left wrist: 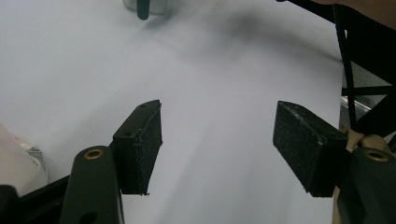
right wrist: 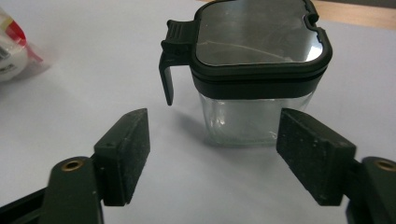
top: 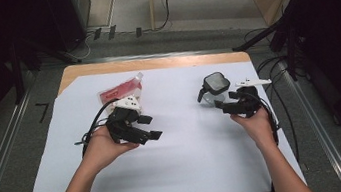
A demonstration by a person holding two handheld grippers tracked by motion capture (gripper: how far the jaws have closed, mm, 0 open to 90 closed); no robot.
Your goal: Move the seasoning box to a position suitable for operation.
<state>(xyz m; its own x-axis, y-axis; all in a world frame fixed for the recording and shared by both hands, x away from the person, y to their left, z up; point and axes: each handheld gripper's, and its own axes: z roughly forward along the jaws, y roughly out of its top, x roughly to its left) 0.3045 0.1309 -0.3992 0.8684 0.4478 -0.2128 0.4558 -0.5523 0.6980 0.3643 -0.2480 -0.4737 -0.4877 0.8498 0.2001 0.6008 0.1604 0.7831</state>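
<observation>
Both grippers open; glass jar stands free on the white sheet.

The right gripper has its jaws spread wide and empty, the clear square glass jar with a black hinged lid just beyond them, apparently untouched. The jar stands upright, long axis vertical, its black handle towards the left gripper, which is wide open over bare white paper.

A: The jar is cut off by the top edge in the left gripper view, just its base and handle tip showing.

B: And the pouch runs off the left edge of the right gripper view, its print too blurred to read.
</observation>
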